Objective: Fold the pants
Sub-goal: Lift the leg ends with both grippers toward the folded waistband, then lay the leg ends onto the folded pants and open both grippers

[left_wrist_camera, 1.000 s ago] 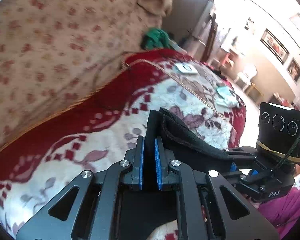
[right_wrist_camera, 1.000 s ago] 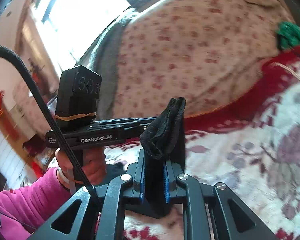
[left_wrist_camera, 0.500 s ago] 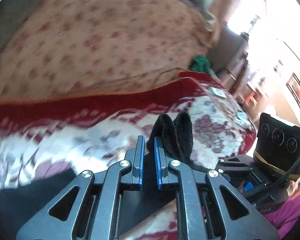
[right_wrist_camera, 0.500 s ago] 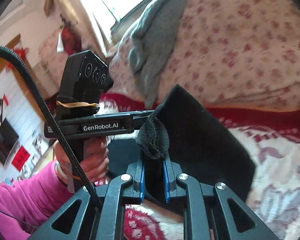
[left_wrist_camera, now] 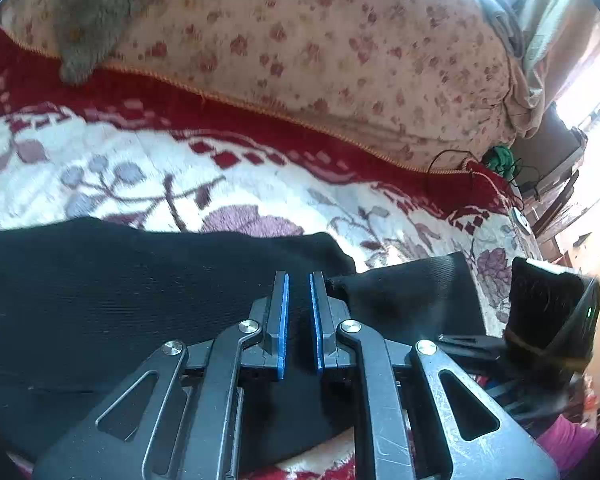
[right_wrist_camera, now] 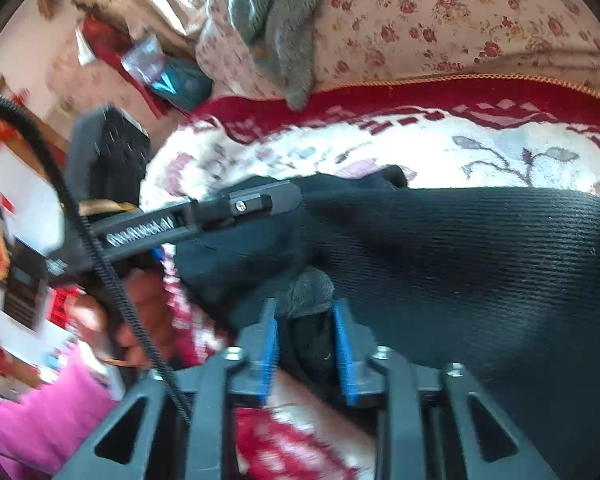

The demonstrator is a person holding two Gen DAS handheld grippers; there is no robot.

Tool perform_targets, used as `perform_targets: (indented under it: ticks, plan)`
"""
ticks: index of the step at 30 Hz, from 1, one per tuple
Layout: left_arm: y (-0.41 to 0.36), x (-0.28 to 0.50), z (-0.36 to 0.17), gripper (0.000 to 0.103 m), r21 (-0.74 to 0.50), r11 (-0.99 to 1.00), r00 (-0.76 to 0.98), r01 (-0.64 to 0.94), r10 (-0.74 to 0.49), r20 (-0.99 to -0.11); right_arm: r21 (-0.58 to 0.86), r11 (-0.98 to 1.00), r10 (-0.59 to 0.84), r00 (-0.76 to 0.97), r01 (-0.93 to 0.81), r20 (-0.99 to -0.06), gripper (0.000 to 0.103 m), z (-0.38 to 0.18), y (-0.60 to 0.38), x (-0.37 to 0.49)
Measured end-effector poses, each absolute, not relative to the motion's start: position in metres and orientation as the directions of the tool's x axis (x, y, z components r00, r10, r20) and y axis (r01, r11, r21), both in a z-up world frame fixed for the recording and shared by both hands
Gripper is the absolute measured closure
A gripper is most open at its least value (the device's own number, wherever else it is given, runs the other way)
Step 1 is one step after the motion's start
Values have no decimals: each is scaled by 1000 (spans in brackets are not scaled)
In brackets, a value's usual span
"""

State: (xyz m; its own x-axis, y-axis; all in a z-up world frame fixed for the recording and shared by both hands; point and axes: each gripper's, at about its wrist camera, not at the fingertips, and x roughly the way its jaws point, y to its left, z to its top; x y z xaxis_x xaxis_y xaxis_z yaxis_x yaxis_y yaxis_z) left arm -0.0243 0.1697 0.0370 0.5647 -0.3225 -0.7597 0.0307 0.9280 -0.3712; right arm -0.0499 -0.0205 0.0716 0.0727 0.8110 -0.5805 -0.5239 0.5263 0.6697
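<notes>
On left hand-held gripper [right_wrist_camera: 296, 192], blurred "GenRobot.AI", clamping black pants [right_wrist_camera: 460, 248]; right hand-held gripper [right_wrist_camera: 305, 320] opening, hem between.

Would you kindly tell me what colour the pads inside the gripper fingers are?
Blue pads line the black fingers, clearest in the left wrist view.
</notes>
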Motion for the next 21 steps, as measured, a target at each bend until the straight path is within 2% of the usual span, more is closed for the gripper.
perform_targets:
  ticks: [7,15,21]
  plan:
    - [135,-45,69,94,-347,929,608,129,-351,-712,663,552,829,246,-506,-502,62,118,-100,-51]
    - [90,-55,61,94,-380,907,557,183,-414,-720,646,662,749,371,-381,-549,62,115,-160,-48]
    - [82,-58,36,94,-336,934,533,122,-347,-771,587,714,700,368,-382,-612,62,99,-149,-46]
